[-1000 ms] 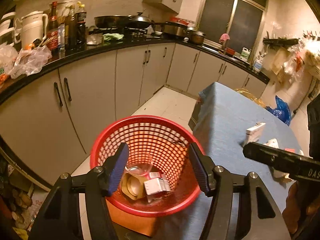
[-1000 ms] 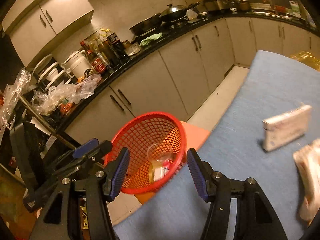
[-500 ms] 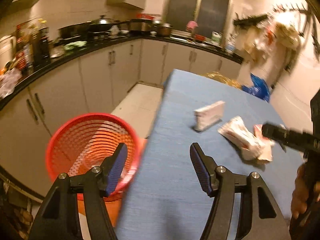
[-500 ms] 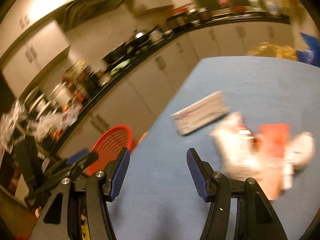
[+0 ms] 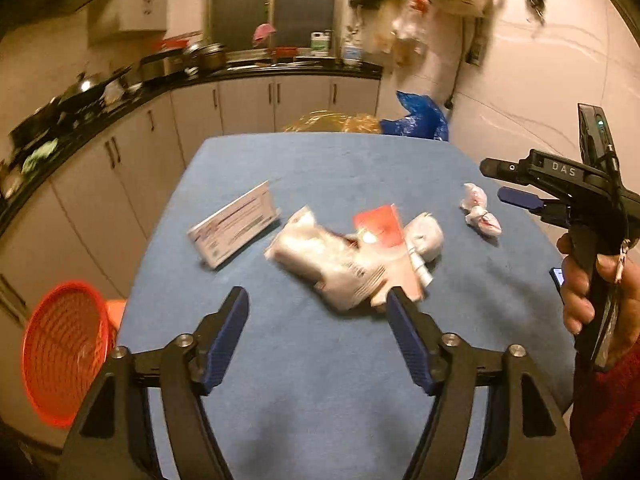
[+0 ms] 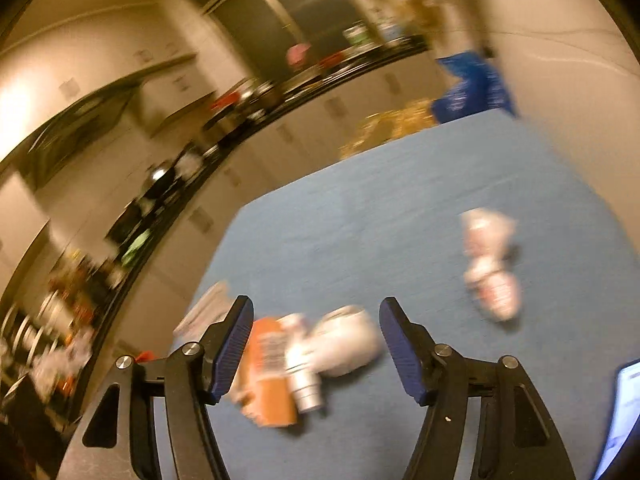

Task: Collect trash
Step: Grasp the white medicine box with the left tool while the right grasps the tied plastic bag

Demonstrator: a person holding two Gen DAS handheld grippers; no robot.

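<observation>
**Both tongs released above the trash on the blue table**

The left tongs (image 5: 318,312) hang over the near part of the table (image 5: 328,396), jaws spread wide and holding nothing. The right tongs (image 6: 316,328) are likewise released and empty.

The left view takes in the whole spread. A flat white box (image 5: 234,226) lies at the left of the table. Right of it sits a heap: a clear wrapper (image 5: 320,264), a red packet (image 5: 380,226) and a white wad (image 5: 426,238), all touching. A crumpled tissue (image 5: 480,216) lies apart at the far right. A red basket (image 5: 60,352) stands low off the table's left edge. The right hand (image 5: 600,292) shows at the right edge, gripping its tool.

The right view, heavily blurred, shows no basket. The heap lies between its fingers: an orange-red packet (image 6: 268,372), a small white tube (image 6: 302,376) and the wad (image 6: 346,340). The tissue (image 6: 490,264) lies further right, and a lit screen (image 6: 624,412) cuts in at the near right edge.

Pale cabinets (image 5: 132,172) under a dark counter run along the left and far walls, with a dark window (image 5: 276,4) beyond. A blue bag (image 5: 416,118) sits past the table's far edge.
</observation>
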